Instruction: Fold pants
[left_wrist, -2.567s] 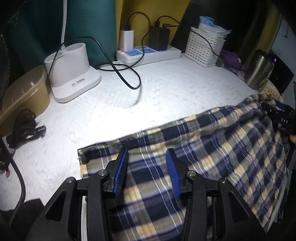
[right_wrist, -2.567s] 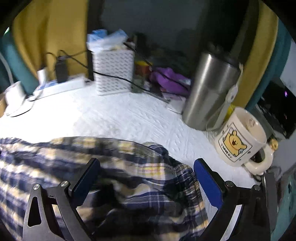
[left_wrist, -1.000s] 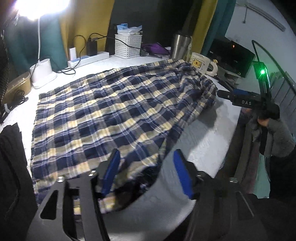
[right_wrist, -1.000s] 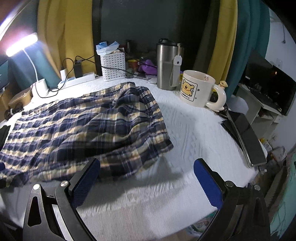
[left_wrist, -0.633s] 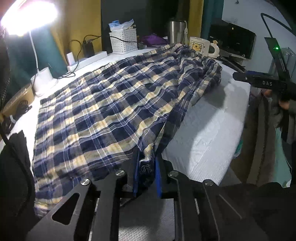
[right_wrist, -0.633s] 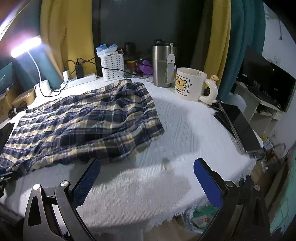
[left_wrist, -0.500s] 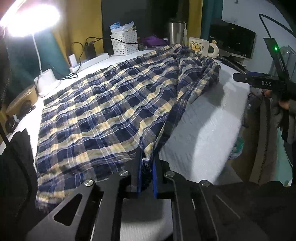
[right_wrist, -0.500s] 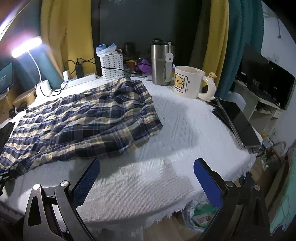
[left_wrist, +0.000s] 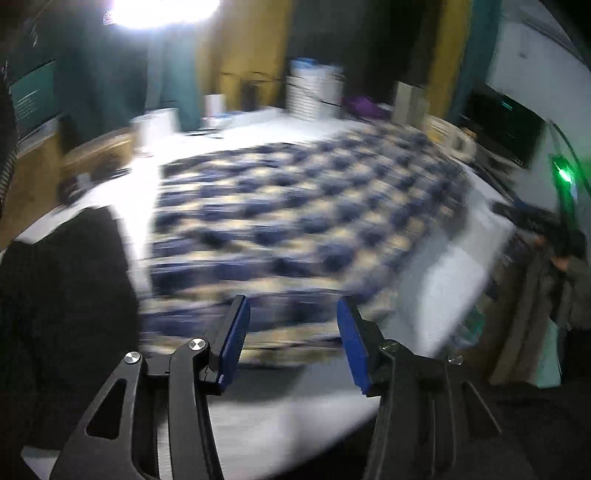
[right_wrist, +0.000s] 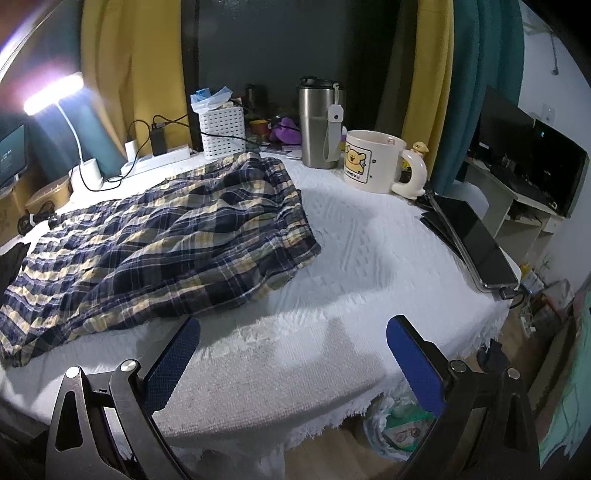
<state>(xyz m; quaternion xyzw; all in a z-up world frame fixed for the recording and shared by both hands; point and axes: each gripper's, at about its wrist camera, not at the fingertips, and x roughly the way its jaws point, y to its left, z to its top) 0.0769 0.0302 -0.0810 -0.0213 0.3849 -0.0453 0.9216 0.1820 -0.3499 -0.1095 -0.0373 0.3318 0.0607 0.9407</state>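
Note:
The blue, yellow and white plaid pants (right_wrist: 162, 236) lie spread on the white cloth-covered table (right_wrist: 332, 295), waistband toward the mugs. In the blurred left wrist view the pants (left_wrist: 295, 221) fill the middle. My left gripper (left_wrist: 291, 332) hovers at their near hem; its jaws are opening and nothing is between the blue pads. My right gripper (right_wrist: 291, 354) stands wide open over the bare front edge of the table, to the right of the pants and apart from them. It appears in the left wrist view as a dark bar (left_wrist: 532, 218) held by a hand.
At the back stand a steel tumbler (right_wrist: 319, 125), a bear mug (right_wrist: 373, 162), a white basket (right_wrist: 221, 129), a power strip (right_wrist: 159, 157) and a lit desk lamp (right_wrist: 55, 96). A dark tablet (right_wrist: 476, 243) lies at the right edge. Black cloth (left_wrist: 62, 295) lies left.
My left gripper was shut on the near hem half a second ago; now it has let go, its jaws apart, and the view has swung sideways. The right gripper has kept still.

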